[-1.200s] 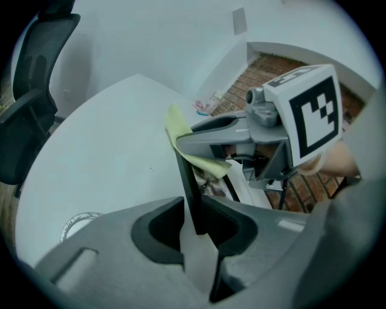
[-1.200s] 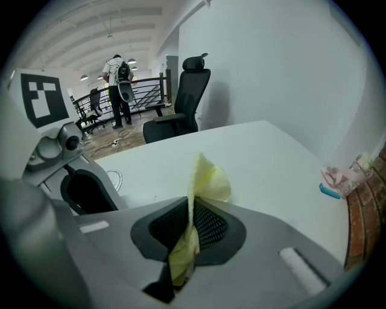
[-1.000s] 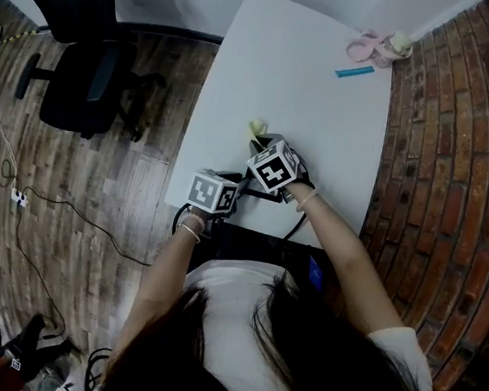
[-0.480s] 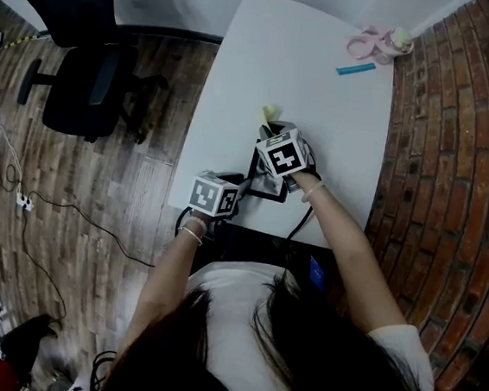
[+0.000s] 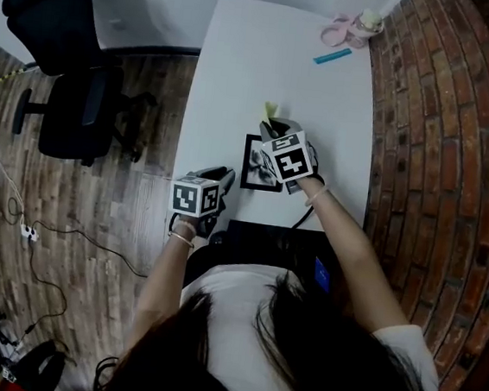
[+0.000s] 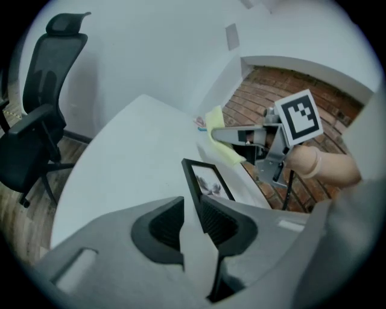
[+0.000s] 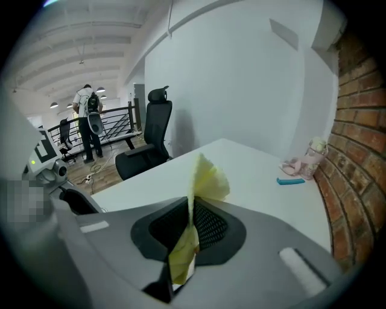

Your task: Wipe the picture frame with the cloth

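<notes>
A black picture frame (image 5: 261,162) lies near the front of the white table (image 5: 276,63). My left gripper (image 5: 227,178) sits at its left side. In the left gripper view the jaws (image 6: 192,208) are nearly together, and the frame's (image 6: 208,180) near edge runs into the narrow gap between them. My right gripper (image 5: 271,125) hovers over the frame's far end, shut on a folded yellow cloth (image 5: 268,111). The cloth (image 7: 205,181) sticks up from between the right jaws (image 7: 190,223). From the left gripper view the cloth (image 6: 220,142) hangs just above the frame.
Pink items (image 5: 344,29) and a blue strip (image 5: 331,56) lie at the table's far right corner. A brick wall (image 5: 438,167) runs along the right side. A black office chair (image 5: 73,94) stands on the wooden floor to the left. A person (image 7: 89,124) stands far off.
The right gripper with the cloth has moved off the frame toward its far end, so the frame's face now shows. The left gripper has shifted slightly left.
</notes>
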Motion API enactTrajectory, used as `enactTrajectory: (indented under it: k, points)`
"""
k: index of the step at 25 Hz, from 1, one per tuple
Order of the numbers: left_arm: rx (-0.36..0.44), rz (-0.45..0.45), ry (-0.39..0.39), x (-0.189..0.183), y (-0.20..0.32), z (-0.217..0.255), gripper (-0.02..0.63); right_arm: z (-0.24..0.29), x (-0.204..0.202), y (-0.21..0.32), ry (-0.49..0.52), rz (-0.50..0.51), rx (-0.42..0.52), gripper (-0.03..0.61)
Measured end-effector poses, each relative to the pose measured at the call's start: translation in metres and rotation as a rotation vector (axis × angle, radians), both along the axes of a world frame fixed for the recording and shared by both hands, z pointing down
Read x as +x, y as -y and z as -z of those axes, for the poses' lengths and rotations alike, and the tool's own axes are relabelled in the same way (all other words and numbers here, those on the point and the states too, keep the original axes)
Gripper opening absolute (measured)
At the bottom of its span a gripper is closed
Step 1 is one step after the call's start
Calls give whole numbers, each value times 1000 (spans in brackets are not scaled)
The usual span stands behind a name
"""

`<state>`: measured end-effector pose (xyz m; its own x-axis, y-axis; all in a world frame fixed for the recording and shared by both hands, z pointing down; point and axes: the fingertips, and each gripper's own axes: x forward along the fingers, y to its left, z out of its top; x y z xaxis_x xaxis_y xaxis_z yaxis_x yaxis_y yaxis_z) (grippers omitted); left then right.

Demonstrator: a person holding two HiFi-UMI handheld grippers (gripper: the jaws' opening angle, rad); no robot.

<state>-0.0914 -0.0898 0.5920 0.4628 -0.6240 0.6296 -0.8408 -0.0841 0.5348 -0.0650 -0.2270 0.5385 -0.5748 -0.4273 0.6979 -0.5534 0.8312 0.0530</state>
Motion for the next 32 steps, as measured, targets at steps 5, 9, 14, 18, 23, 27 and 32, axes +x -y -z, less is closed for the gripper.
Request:
enactTrajectory:
  k: [5, 9, 14, 18, 23, 27, 32]
  points:
    - [103, 9, 66, -17, -5, 30, 87, 28, 13, -23, 61, -61, 50, 31]
    - [192, 13, 120, -24, -15, 56, 60, 49, 25, -47, 102, -107, 93, 31]
    - [283, 1, 170, -27, -33, 84, 48, 72, 41, -79, 153, -169, 136, 31]
    - [347, -12, 195, -26, -50, 103, 38, 94, 52, -106, 203, -217, 176, 31]
    - [430, -19, 221, -24, -67, 132, 32, 122, 62, -136, 260, -262, 234, 29]
    - [506, -8, 235, -22, -77, 162, 21, 150, 66, -157, 314, -288, 290, 29]
    - [611, -7, 258, -11, -80, 203, 12, 189, 72, -173, 376, -284, 393, 29]
